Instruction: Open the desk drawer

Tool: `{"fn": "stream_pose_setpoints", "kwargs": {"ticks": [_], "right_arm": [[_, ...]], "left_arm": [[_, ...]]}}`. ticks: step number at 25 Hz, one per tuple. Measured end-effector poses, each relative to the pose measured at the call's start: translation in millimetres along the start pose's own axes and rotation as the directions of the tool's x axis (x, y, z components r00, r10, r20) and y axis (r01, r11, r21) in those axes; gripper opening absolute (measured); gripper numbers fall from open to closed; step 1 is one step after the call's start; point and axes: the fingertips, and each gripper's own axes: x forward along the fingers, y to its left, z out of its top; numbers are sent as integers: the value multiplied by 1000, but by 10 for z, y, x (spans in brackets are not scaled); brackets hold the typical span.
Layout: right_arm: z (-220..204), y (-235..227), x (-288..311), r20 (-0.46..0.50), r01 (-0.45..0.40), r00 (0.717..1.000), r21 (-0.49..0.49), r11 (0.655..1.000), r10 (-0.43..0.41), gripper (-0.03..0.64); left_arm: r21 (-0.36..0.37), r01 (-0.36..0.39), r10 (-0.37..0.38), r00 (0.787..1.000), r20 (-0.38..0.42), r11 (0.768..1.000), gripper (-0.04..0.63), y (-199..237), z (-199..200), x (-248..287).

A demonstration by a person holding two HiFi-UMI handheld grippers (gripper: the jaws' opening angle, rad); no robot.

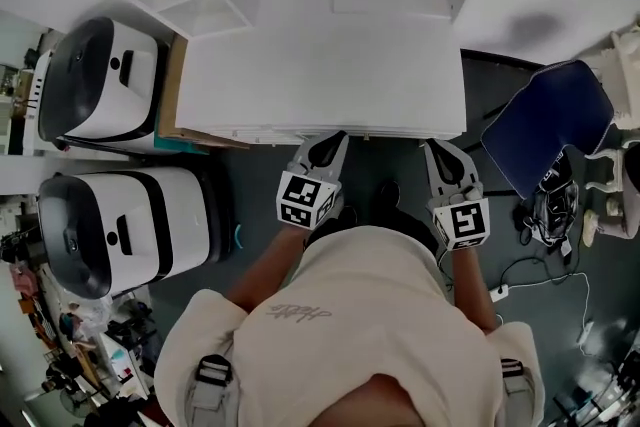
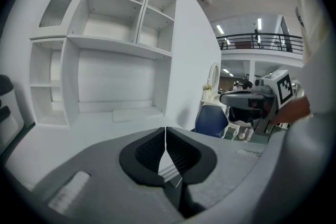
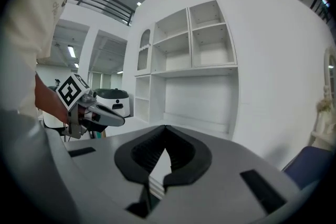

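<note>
Closest: a person in a cream short-sleeved top (image 1: 350,315) with a script logo on the back (image 1: 300,313), too small to read. Both arms are out fwd.

The grey left gripper (image 1: 335,141) and grey right gripper (image 1: 436,153) each carry a black-and-white square-marker cube. Their tips sit just at the front edge of the white table (image 1: 320,65); can't tell from above if they touch it.

Jaws: left pair pinched fully together, nothing in them. Right pair's tips meet too, also empty.

Desk drawer: no view shows its face. From above there are only thin stacked lines along the table's front edge, w/ both grippers right by them.

Only the gripper views show the front of the white open-shelf hutch (image 2: 105,34), upright at the table's back. Each also catches the other gripper off to one side.

Head view alone shows the dark floor w/ cables (image 1: 540,265) beside a dark blue chair (image 1: 545,120) on the right. It also shows two rounded white-and-black machines (image 1: 100,80) on the left.

Farthest, in the left gripper view only: a black balcony railing (image 2: 262,39).
</note>
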Motion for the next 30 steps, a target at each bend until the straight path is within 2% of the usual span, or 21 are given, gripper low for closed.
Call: {"fn": "stream_pose_setpoints", "kwargs": {"ticks": [7, 13, 16, 23, 30], "right_arm": [[-113, -353, 283, 6, -120, 993, 3, 993, 120, 2], [-123, -472, 470, 24, -206, 978, 9, 978, 206, 2], [-93, -518, 505, 35, -231, 973, 6, 973, 230, 2], [-103, -614, 573, 54, -224, 974, 51, 973, 221, 2], [-242, -635, 551, 24, -212, 977, 59, 975, 211, 2]], "left_arm": [[-25, -129, 129, 992, -2, 991, 18, 107, 126, 249], [-55, -200, 200, 980, -14, 978, 18, 130, 179, 306], [-69, -202, 200, 979, -28, 977, 18, 79, 164, 336], [-83, -203, 201, 979, -41, 976, 20, 164, 167, 407], [-161, -146, 132, 986, -98, 976, 23, 158, -128, 634]]}}
